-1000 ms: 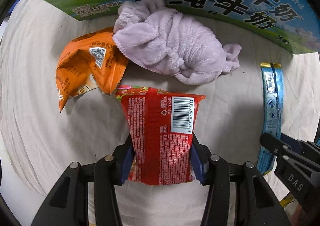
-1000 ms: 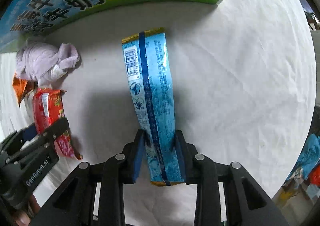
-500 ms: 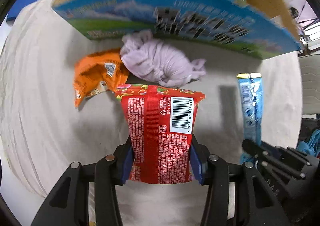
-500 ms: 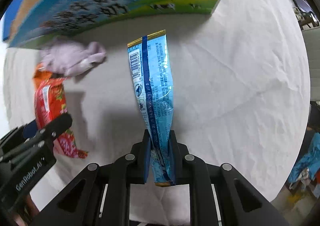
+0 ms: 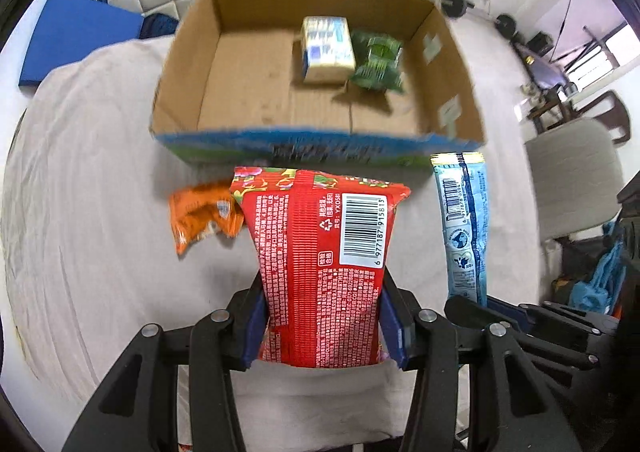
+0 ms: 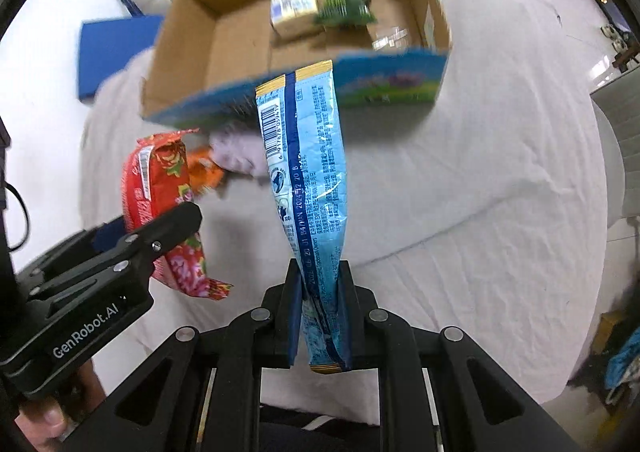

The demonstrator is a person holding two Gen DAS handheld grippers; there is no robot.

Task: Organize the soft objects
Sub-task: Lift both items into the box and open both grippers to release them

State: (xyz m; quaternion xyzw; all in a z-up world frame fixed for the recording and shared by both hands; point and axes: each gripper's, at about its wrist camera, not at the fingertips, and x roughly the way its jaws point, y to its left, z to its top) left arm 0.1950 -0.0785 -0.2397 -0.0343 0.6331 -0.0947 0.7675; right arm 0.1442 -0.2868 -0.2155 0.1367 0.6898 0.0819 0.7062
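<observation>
The left gripper (image 5: 322, 326) is clamped on the lower part of a red crinkly snack packet with a white barcode (image 5: 320, 268), held upright above the white cloth-covered table (image 5: 92, 212). To its right, the right gripper (image 6: 320, 316) pinches a long, light-blue foil packet (image 6: 308, 188) near its bottom end. Ahead of both stands an open cardboard box with a blue printed front (image 5: 248, 64), holding a pale boxed pack (image 5: 326, 48) and a green packet (image 5: 378, 62). Just left of the red packet lies an orange crumpled wrapper (image 5: 200, 212); a lilac cloth (image 6: 236, 154) lies beside it.

red packet (image 5: 320, 272), blue packet (image 6: 308, 188), orange wrapper (image 5: 200, 212).
</observation>
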